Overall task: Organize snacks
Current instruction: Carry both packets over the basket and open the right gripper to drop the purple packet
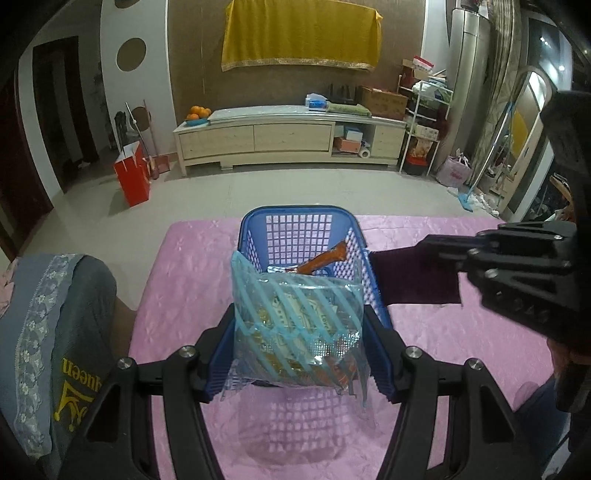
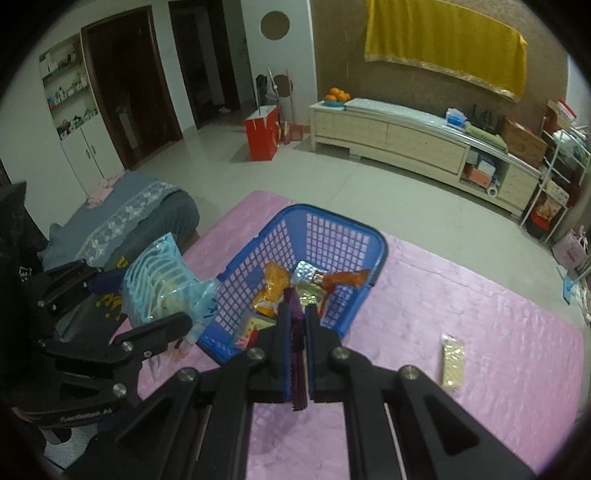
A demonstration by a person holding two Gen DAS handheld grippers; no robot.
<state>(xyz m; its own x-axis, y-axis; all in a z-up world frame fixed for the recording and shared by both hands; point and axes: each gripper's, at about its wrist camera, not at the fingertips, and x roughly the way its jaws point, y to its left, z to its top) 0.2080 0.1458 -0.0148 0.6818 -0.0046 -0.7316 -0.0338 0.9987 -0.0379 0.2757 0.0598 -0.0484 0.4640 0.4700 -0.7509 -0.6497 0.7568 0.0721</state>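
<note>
This is a home living room: a long, low, pale wood-grain TV cabinet (image 1: 288, 138) with drawers stands against a brown textured wall, with a yellow gold-trimmed cloth (image 1: 301, 35) hanging above it and a blue bowl of oranges (image 1: 197, 113) on its left end. The floor is pale glossy tile (image 2: 207, 158), with a red paper gift bag (image 2: 261, 133) on it, dark wooden doorways (image 2: 129, 81) and a white built-in shelf cupboard (image 2: 72, 107) behind. A grey lace-trimmed cover drapes a seat (image 2: 122, 221) beside the pink satin-covered worktop (image 2: 498, 325), and a white wire rack (image 1: 424, 125) holds household boxes.
</note>
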